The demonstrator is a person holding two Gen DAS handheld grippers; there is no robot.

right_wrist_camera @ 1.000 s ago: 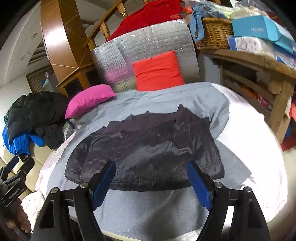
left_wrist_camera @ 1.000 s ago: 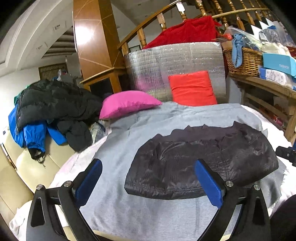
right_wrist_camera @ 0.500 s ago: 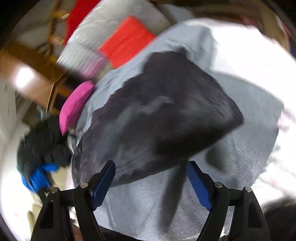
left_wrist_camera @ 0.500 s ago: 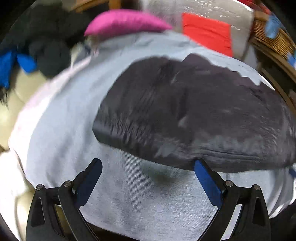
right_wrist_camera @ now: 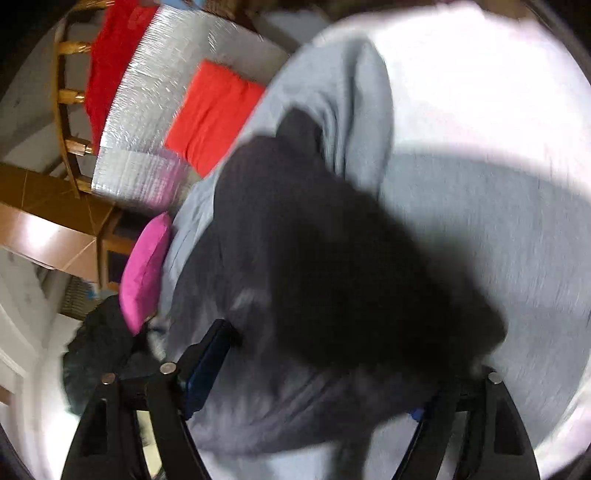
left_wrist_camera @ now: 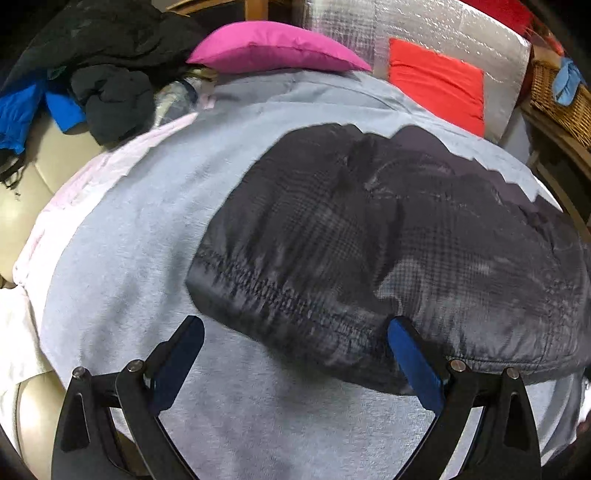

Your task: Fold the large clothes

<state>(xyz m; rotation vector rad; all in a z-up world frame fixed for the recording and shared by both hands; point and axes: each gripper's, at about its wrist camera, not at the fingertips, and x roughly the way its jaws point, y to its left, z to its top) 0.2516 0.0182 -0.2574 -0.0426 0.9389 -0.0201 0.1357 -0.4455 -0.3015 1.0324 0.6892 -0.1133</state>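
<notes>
A dark grey quilted jacket (left_wrist_camera: 388, 236) lies folded on a light grey cloth (left_wrist_camera: 140, 229) spread over the bed. My left gripper (left_wrist_camera: 295, 354) is open, low over the cloth at the jacket's near left hem corner; one blue pad (left_wrist_camera: 413, 365) touches the hem. In the blurred right wrist view the jacket (right_wrist_camera: 332, 266) fills the middle. My right gripper (right_wrist_camera: 314, 376) is open and tilted, straddling the jacket's near edge, its blue pad (right_wrist_camera: 207, 365) beside the fabric.
A pink pillow (left_wrist_camera: 273, 51) and a red cushion (left_wrist_camera: 439, 85) lie at the far end against a silver foil panel (left_wrist_camera: 417, 29). A heap of black and blue clothes (left_wrist_camera: 92, 70) sits far left. A wicker basket (left_wrist_camera: 561, 99) stands on a wooden shelf at right.
Both grippers have dropped from a raised view of the bed down to the jacket's near hem. The right gripper has also rolled sideways. Both stay open.
</notes>
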